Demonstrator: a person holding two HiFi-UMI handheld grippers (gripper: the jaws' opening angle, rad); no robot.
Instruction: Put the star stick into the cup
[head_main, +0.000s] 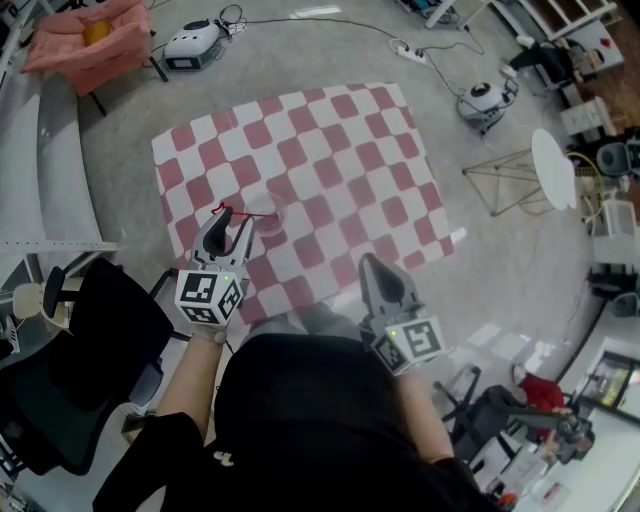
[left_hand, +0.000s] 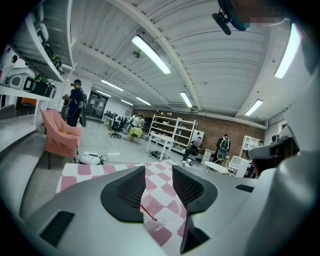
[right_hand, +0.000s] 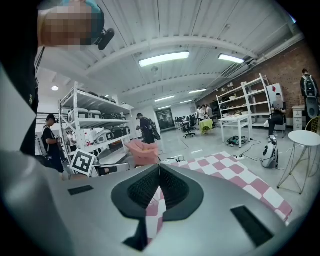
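clear glossy plastic cup (head_main: 263, 212) on matt checked cloth (head_main: 340, 140).

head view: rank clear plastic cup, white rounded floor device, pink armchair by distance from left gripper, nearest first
From the left gripper:
1. clear plastic cup, just right of its tips, on the red-and-white checked cloth.
2. white rounded floor device, past the cloth's far edge.
3. pink armchair, farther left, in the top corner.

Left gripper (head_main: 231, 226) is held out in front, tilted slightly down, jaws spread wide apart. Right gripper (head_main: 374, 264) sits beside it, a bit closer to the body, jaws pressed together.
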